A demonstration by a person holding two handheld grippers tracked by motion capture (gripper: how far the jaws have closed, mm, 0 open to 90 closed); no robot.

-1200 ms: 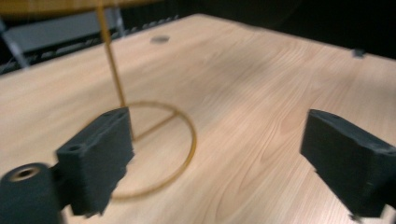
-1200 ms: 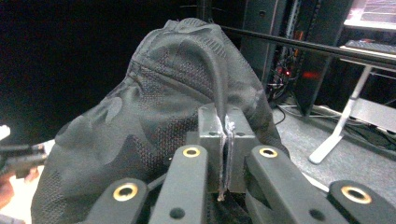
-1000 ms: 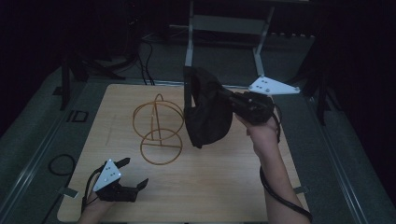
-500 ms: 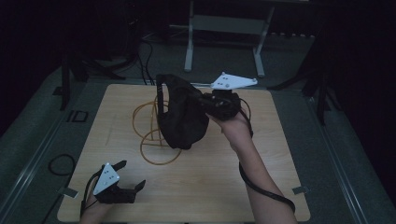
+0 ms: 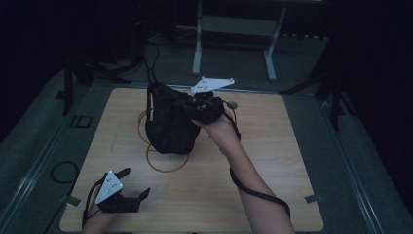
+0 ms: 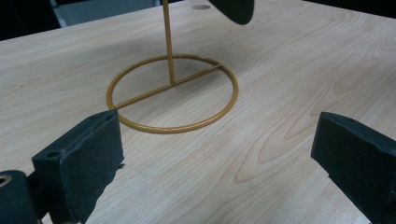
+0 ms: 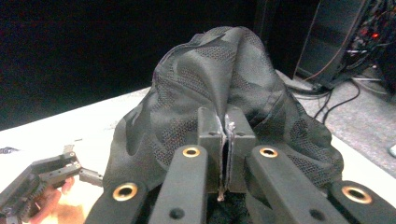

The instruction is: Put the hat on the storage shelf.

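Observation:
A black mesh cap (image 5: 168, 122) hangs over the upper part of a gold wire stand (image 5: 163, 163) at the table's middle left. My right gripper (image 5: 189, 105) is shut on a fold of the cap (image 7: 224, 79), its jaws pressed together (image 7: 226, 122) on the fabric. The stand's ring base and upright rod (image 6: 173, 93) rest on the wood, and the cap's lower edge (image 6: 233, 7) hangs just above. My left gripper (image 5: 132, 183) lies near the table's front left corner, open, with bare wood between its jaws (image 6: 219, 149).
The wooden table (image 5: 272, 161) has bare room on its right half and front. A metal frame (image 5: 197, 48) stands beyond the far edge. A cable loop (image 5: 61, 170) lies on the floor at the left. The right gripper's cable (image 5: 258, 192) trails around the forearm.
My right gripper carried the black cap leftwards and slightly down, from right of the stand to over it. The left gripper stayed where it was.

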